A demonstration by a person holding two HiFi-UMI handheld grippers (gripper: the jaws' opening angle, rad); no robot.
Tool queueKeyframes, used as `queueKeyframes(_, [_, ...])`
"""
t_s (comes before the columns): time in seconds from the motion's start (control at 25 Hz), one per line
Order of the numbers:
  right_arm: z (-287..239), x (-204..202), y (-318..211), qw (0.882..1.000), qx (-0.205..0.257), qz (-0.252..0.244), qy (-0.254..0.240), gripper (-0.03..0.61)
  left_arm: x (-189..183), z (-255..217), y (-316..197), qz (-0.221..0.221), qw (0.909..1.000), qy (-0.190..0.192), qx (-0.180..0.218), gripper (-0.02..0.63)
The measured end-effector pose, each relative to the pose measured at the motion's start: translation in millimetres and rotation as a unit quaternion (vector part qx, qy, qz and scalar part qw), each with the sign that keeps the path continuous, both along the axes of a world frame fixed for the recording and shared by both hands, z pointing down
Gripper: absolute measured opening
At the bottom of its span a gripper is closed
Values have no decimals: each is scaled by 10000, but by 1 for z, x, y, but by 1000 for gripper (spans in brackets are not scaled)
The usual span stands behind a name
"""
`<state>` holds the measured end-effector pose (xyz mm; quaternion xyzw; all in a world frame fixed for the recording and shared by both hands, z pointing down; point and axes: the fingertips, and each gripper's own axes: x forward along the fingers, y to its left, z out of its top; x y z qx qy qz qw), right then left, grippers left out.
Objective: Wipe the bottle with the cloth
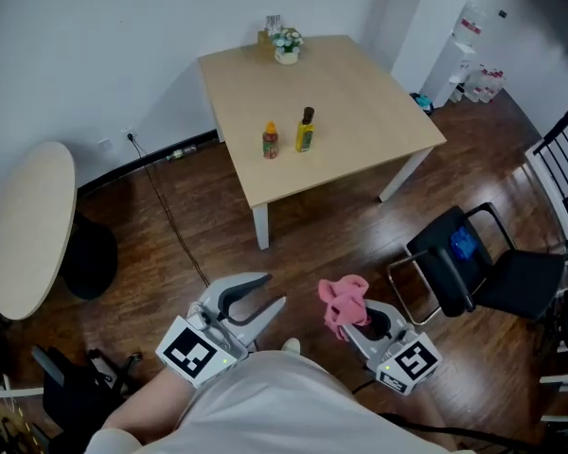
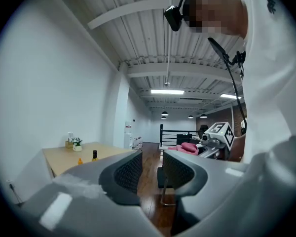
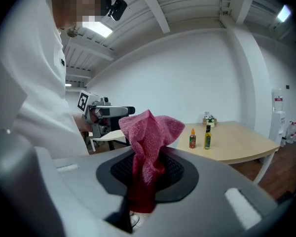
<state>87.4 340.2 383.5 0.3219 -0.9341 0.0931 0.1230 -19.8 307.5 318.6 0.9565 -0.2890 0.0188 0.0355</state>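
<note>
The pink cloth (image 1: 344, 301) is gripped between the closed jaws of the right gripper (image 1: 363, 327), and its loose upper end stands bunched above them. The left gripper (image 1: 271, 291) is held just beside it, to the left, with its jaws apart and nothing between them. Both grippers are held low, close to the person's body, above the dark wooden floor (image 1: 293, 244) and well apart from the square wooden table (image 1: 360, 149).

Two bottles are seen upright near the middle of that table: a taller dark-capped bottle (image 1: 305, 130) and, just beside it to the left, a small orange-capped bottle (image 1: 270, 141). Neither is touched by the cloth or by a gripper. A small potted plant (image 1: 286, 45) is set at the far edge of the table, by the wall. A round white table (image 1: 28, 220) is seen at the left, and a black chair (image 1: 483, 268) at the right.
</note>
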Motion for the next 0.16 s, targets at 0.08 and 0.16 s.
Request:
queueKeyframes(0.08, [0, 8, 1, 10000, 15, -8, 19, 87, 8, -2, 3, 38, 9999, 133, -57, 141])
queueKeyframes(0.16, [-1, 14, 2, 10000, 39, -11, 19, 87, 17, -4, 6, 115, 9997, 218, -66, 141])
